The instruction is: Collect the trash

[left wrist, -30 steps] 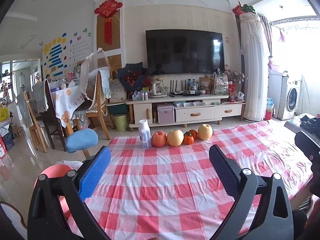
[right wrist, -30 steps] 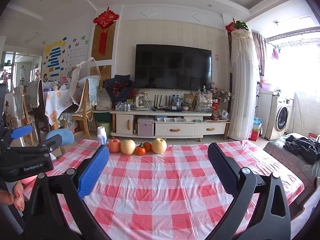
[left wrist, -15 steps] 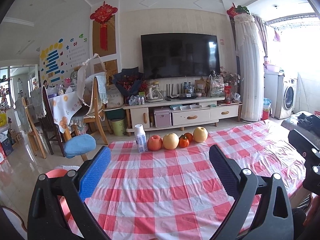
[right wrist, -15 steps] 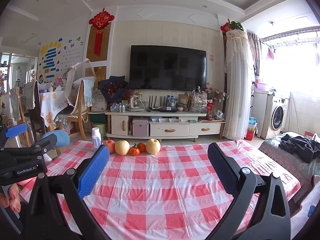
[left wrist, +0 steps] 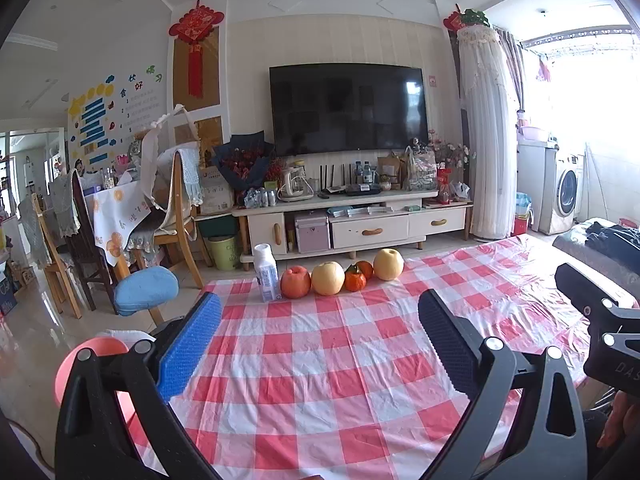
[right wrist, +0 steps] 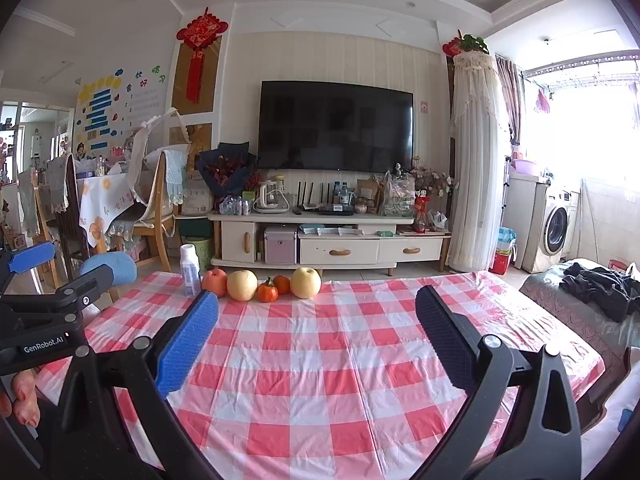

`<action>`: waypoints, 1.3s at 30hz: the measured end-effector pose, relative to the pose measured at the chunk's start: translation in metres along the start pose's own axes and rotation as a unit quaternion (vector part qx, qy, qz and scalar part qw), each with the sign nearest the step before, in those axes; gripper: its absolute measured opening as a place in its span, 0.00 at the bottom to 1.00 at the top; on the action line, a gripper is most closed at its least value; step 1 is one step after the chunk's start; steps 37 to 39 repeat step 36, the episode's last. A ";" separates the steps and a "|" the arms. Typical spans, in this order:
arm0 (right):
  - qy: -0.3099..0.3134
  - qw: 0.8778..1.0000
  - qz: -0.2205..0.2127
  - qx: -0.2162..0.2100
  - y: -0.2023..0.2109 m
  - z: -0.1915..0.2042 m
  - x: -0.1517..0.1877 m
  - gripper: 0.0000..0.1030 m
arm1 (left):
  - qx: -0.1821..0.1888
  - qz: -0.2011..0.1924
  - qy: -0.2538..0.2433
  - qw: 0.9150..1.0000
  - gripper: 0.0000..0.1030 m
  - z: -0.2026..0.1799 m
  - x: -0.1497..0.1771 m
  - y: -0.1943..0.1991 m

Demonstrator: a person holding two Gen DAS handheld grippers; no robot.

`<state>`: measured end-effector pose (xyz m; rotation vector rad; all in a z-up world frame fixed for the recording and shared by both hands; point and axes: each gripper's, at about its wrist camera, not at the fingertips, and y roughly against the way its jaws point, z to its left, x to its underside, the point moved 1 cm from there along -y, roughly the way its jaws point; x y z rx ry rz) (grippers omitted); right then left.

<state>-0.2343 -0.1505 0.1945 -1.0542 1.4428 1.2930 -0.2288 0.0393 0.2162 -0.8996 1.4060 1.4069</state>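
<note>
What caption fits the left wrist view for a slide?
Open left tool above red-and-white checked tablecloth, facing white plastic bottle beside a fruit row.

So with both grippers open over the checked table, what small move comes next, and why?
Probably ease the left gripper forward toward the white bottle. It stands upright at the left end of the fruit row, beside the red apple, and is the only trash-like item. Both the left and the right gripper are empty and well short of it.
</note>
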 end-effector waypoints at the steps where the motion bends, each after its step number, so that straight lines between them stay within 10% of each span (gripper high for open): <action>1: -0.001 1.000 0.002 0.000 -0.003 -0.001 0.002 0.96 | -0.002 0.000 -0.001 1.000 0.95 0.000 0.001 -0.002; 25: -0.041 0.991 0.125 -0.025 -0.119 -0.023 0.064 0.96 | 0.011 0.111 -0.012 0.994 0.95 -0.028 0.061 -0.117; 35: -0.064 0.951 0.300 -0.038 -0.258 -0.036 0.121 0.96 | -0.031 0.273 0.098 0.956 0.95 -0.018 0.122 -0.240; 39: -0.064 0.951 0.300 -0.038 -0.258 -0.036 0.121 0.96 | -0.036 0.282 0.096 0.954 0.95 -0.019 0.127 -0.247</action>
